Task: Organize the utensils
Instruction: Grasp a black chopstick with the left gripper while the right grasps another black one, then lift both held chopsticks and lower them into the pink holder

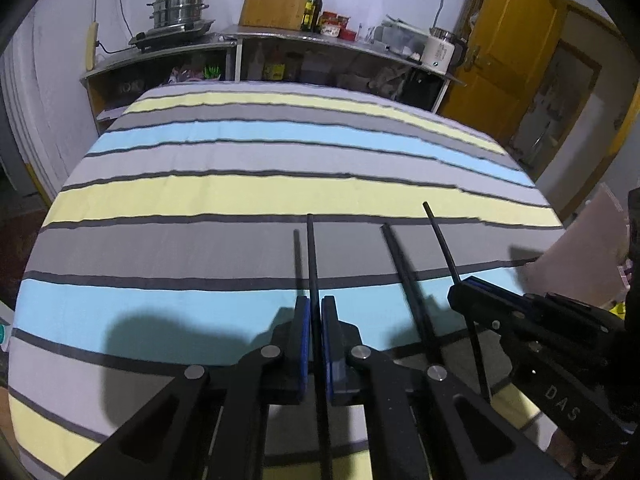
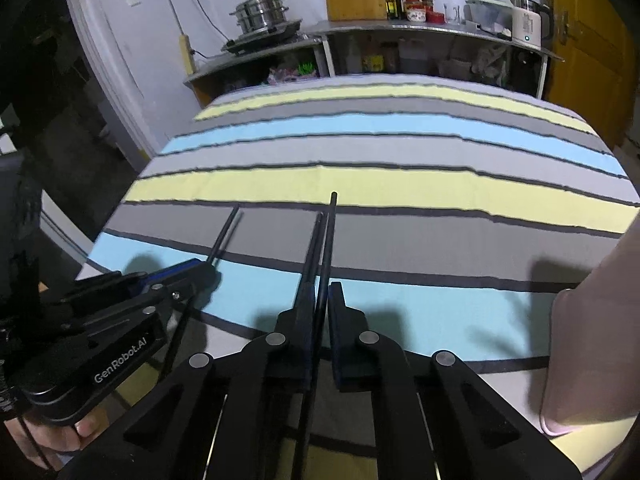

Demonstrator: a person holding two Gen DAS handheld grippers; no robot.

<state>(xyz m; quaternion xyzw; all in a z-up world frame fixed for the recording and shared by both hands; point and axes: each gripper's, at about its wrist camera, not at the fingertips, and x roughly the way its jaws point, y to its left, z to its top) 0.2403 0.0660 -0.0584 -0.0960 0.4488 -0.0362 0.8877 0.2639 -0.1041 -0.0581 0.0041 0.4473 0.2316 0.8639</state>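
Note:
In the left wrist view my left gripper point(image 1: 316, 300) is shut on a thin black chopstick point(image 1: 312, 256). The stick runs between the blue pads and points forward over the striped tablecloth point(image 1: 240, 192). To its right, my right gripper point(image 1: 460, 288) is shut on a second black chopstick point(image 1: 440, 240), which angles up and to the left. In the right wrist view the right gripper point(image 2: 320, 286) clamps its chopstick point(image 2: 330, 232), with the stick's shadow just left of it. The left gripper point(image 2: 206, 266) shows at the left with its chopstick point(image 2: 226, 232).
A pale pink object point(image 2: 592, 320) stands at the table's right edge, also seen in the left wrist view point(image 1: 580, 248). Behind the table a metal shelf point(image 1: 280, 38) carries a steamer pot point(image 1: 180, 8), a wooden board, bottles and a white kettle point(image 1: 440, 50). A yellow door point(image 1: 512, 48) is at the back right.

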